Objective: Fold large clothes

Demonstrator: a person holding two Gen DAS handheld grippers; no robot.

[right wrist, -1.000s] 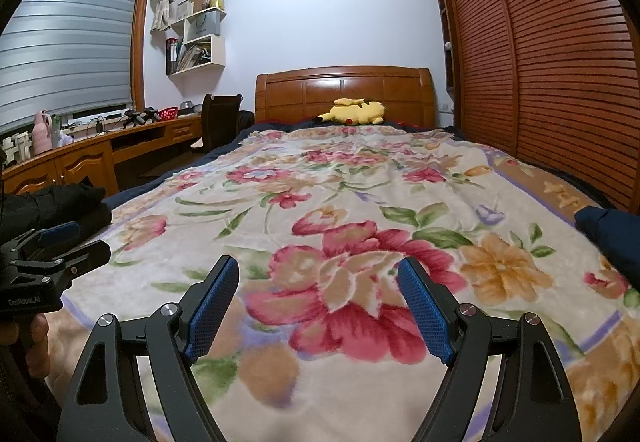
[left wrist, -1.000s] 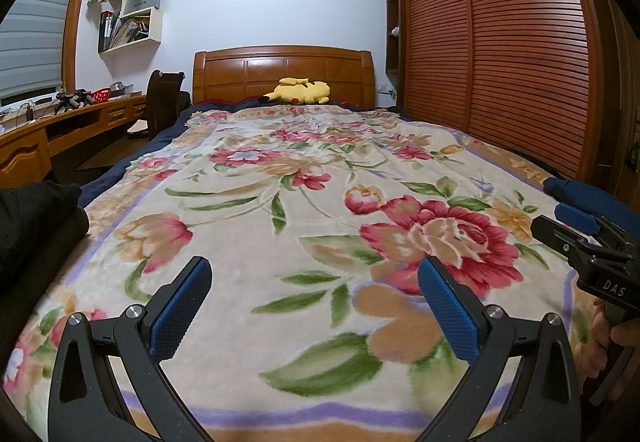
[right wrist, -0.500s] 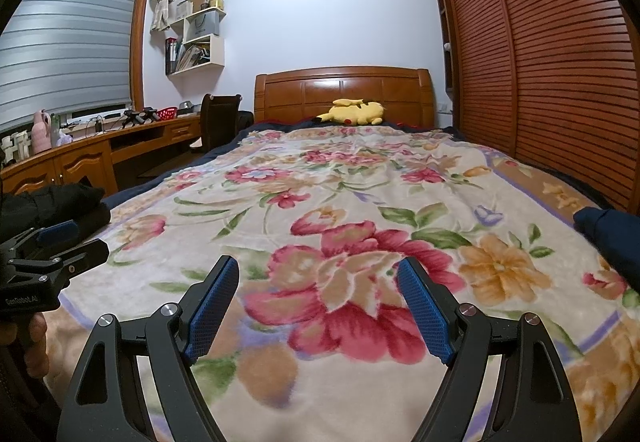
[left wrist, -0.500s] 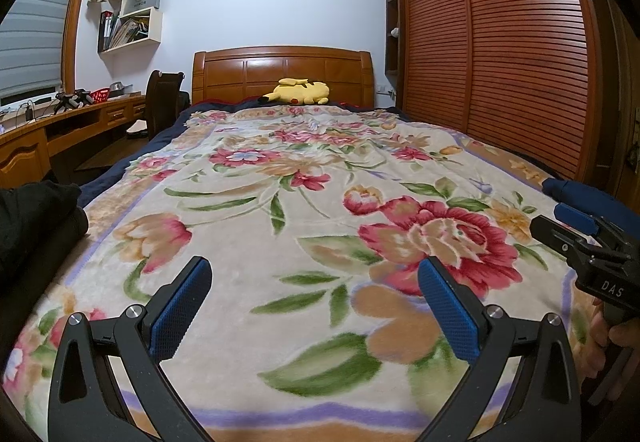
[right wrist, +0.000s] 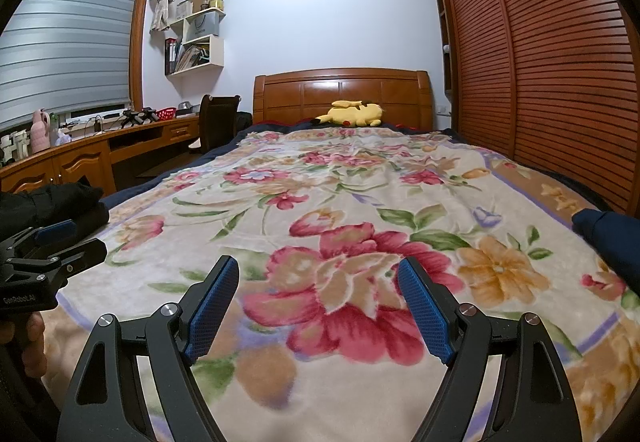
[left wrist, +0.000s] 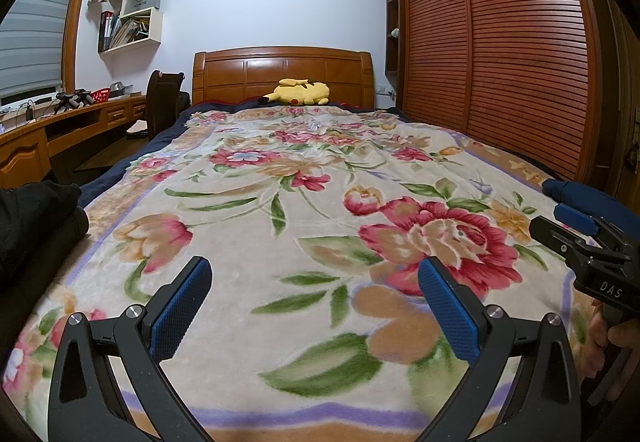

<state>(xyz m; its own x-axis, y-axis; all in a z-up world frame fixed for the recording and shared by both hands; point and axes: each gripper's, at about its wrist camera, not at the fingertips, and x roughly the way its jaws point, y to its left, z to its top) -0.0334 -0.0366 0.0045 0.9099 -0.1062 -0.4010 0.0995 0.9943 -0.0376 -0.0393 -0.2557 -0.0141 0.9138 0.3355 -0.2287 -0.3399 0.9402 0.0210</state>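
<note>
A black garment (left wrist: pixel 36 217) lies bunched at the bed's left edge, also seen in the right wrist view (right wrist: pixel 52 201). A navy garment (left wrist: pixel 592 197) lies at the right edge, in the right wrist view too (right wrist: pixel 612 238). My left gripper (left wrist: pixel 312 274) hovers open over the floral blanket (left wrist: pixel 280 201) near the foot of the bed, nothing between its blue pads. My right gripper (right wrist: pixel 318 270) is likewise open and empty over the blanket (right wrist: pixel 340 201). Each gripper shows from the side in the other's view: the right one (left wrist: pixel 552 219), the left one (right wrist: pixel 90 238).
A yellow plush toy (left wrist: pixel 298 91) rests by the wooden headboard (left wrist: pixel 280 73). A slatted wardrobe (left wrist: pixel 500 61) runs along the right side. On the left stand a wooden desk (right wrist: pixel 80 157), a dark chair (right wrist: pixel 216 117) and wall shelves (right wrist: pixel 196 41).
</note>
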